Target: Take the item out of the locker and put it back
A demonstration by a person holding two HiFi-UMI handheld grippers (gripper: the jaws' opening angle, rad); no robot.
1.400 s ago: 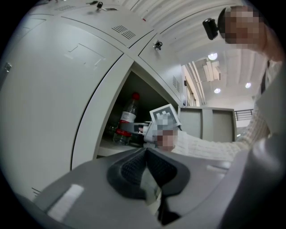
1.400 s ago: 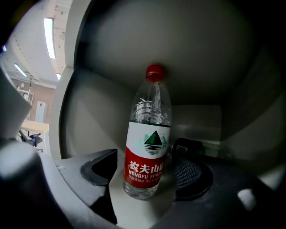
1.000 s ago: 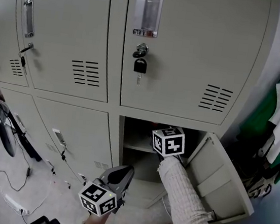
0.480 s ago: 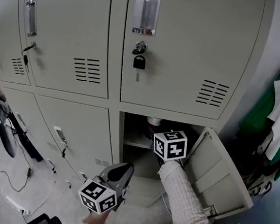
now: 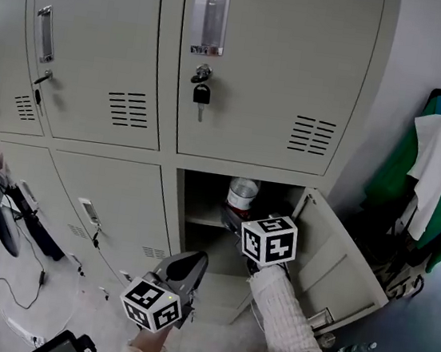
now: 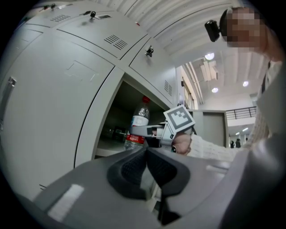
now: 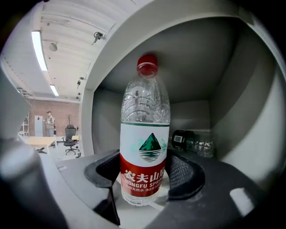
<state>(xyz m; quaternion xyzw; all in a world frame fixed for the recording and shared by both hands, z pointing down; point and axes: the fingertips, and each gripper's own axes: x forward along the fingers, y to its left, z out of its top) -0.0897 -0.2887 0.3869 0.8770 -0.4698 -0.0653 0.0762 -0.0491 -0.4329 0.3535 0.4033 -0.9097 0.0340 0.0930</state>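
You held the right gripper point(image 7: 144, 174) at the mouth of the open locker compartment point(image 5: 201, 197), with the door point(image 5: 336, 263) swung out to the right. Its fingers point(image 7: 185, 172) had just been closing and stood wide apart around the lower, labelled part of the water bottle point(image 7: 144, 134), one pad against each side; read this as a grip on the bottle. The bottle stood upright with its red cap on, just inside the front edge of the compartment and over the shelf point(image 5: 201, 219). No view showed whether its base rested on the shelf or hung clear of it. A second bottle point(image 7: 193, 142) lay on its side at the back of the compartment, well behind the held one and untouched. You kept the left gripper point(image 6: 146, 152) low and outside the locker, in front of the closed door beside the open compartment, with its fingers closed together on nothing. As for progress, the door was already open and the bottle was in the grip, but it had not cleared the opening. You could judge this either as the start of the withdrawal or the end of the return; the pictures did not settle which. Either way, a release on the shelf and the retreat of the right gripper remained to be done.
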